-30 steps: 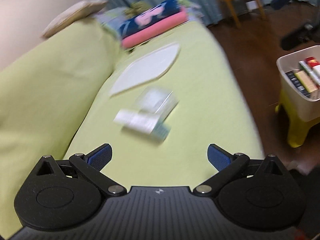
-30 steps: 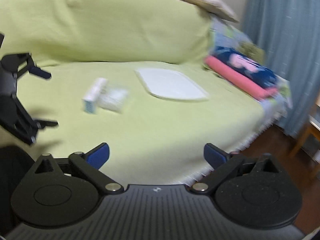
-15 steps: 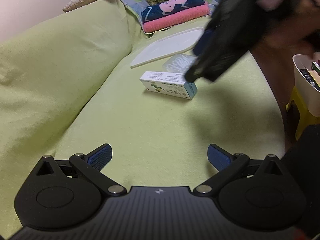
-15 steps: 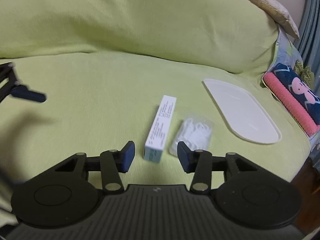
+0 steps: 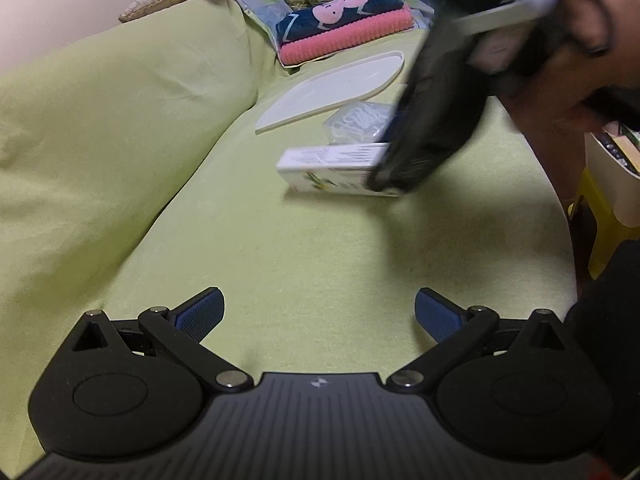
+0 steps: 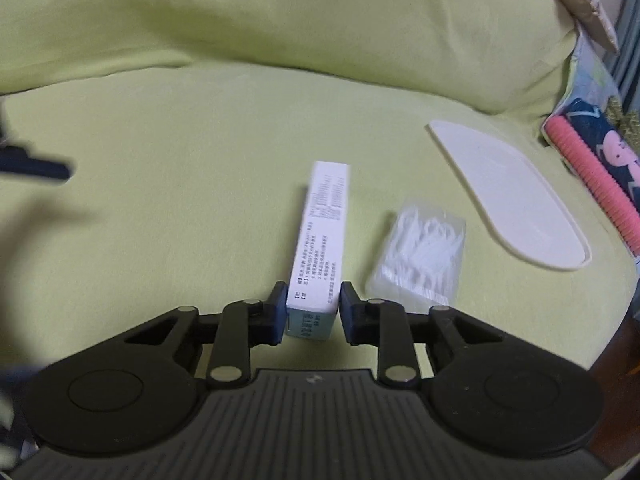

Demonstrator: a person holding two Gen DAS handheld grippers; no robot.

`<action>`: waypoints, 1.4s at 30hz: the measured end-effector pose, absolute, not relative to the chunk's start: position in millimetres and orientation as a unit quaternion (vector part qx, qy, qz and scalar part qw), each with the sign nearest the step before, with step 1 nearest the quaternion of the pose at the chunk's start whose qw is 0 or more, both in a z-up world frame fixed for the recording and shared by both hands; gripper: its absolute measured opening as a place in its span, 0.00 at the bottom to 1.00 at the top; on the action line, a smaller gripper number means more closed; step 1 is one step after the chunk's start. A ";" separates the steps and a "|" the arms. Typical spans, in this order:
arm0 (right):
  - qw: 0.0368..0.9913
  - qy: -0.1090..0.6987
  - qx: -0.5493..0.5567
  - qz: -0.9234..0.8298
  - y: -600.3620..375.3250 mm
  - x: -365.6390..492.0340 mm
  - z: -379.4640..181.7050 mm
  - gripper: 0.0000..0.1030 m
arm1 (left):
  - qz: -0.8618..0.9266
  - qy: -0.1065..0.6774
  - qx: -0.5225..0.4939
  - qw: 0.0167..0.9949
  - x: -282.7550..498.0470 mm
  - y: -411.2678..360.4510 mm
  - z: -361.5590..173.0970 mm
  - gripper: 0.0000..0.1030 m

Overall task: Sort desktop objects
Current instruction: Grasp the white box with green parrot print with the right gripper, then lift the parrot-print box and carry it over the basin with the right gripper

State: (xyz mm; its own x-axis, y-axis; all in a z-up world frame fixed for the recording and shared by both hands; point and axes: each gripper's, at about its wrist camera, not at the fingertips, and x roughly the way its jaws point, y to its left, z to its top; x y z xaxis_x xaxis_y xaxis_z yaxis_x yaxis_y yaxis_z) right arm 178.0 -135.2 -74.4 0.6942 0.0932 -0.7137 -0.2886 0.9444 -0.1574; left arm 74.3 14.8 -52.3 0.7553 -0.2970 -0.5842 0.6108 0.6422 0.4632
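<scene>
A long white box (image 6: 324,240) lies on the green sofa seat (image 6: 160,200), and my right gripper (image 6: 313,312) is shut on its near end, one pad against each side. A clear bag of white picks (image 6: 420,248) rests just right of the box. In the left wrist view the same box (image 5: 332,168) and bag (image 5: 356,120) lie ahead, with the right gripper's black body (image 5: 432,120) and a person's hand (image 5: 580,40) reaching down onto the box's right end. My left gripper (image 5: 320,312) hovers open over bare seat, well short of the box.
A flat white tray (image 6: 508,200) lies beyond the bag. Folded pink and navy cloths (image 5: 344,28) are stacked at the sofa's far end. A white bin of books (image 5: 608,160) stands on a yellow stool (image 5: 600,216) off the seat's right edge. The sofa back (image 5: 100,120) rises on the left.
My right gripper swung down to the box and its fingers went from wide open to shut on the box's near end. The left gripper stayed open and nearly still.
</scene>
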 end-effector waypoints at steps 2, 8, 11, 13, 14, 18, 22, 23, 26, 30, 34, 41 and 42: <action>0.900 0.399 -0.135 0.117 -143.8 164.5 -72.5 0.21 | -0.262 0.234 0.331 0.876 76.1 14.8 -50.5 0.99; 0.886 0.416 -0.159 0.128 -151.6 153.8 -66.3 0.27 | -0.272 0.229 0.323 0.877 78.8 7.4 -46.0 0.99; 0.883 0.408 -0.185 0.138 -135.7 166.6 -64.7 0.28 | -0.287 0.230 0.328 0.870 79.2 0.8 -46.3 0.99; 0.876 0.413 -0.203 0.146 -125.2 183.3 -67.5 0.28 | -0.294 0.230 0.331 0.867 82.1 -2.5 -46.2 0.99; 0.871 0.418 -0.210 0.148 -121.0 188.5 -69.5 0.28 | -0.296 0.230 0.332 0.866 83.5 -3.5 -46.1 0.99; 0.860 0.436 -0.219 0.150 -116.0 200.4 -77.3 0.25 | -0.303 0.234 0.326 0.864 93.4 -10.2 -46.8 0.99; 0.867 0.436 -0.190 0.147 -126.8 197.7 -77.6 0.21 | -0.311 0.240 0.323 0.861 96.6 -17.5 -50.3 0.99; 0.870 0.435 -0.179 0.145 -131.3 195.2 -76.0 0.21 | -0.314 0.241 0.322 0.860 97.1 -20.0 -50.9 0.99; 0.883 0.429 -0.128 0.138 -152.6 183.2 -64.6 0.21 | -0.326 0.242 0.319 0.856 96.9 -29.8 -50.9 0.99; 0.901 0.410 -0.039 0.138 -192.2 156.0 -34.2 0.21 | -0.354 0.233 0.310 0.851 92.9 -45.5 -43.4 0.99; 0.916 0.379 0.042 0.127 -234.6 121.0 -0.8 0.22 | -0.400 0.223 0.284 0.842 90.3 -70.2 -31.2 0.88; 0.914 0.363 0.138 0.118 -292.5 55.8 25.1 0.22 | -0.497 0.185 0.259 0.807 67.0 -138.2 -15.6 0.79; 0.914 0.363 0.145 0.111 -299.6 46.6 25.4 0.22 | -0.509 0.174 0.258 0.802 61.1 -148.0 -13.5 0.78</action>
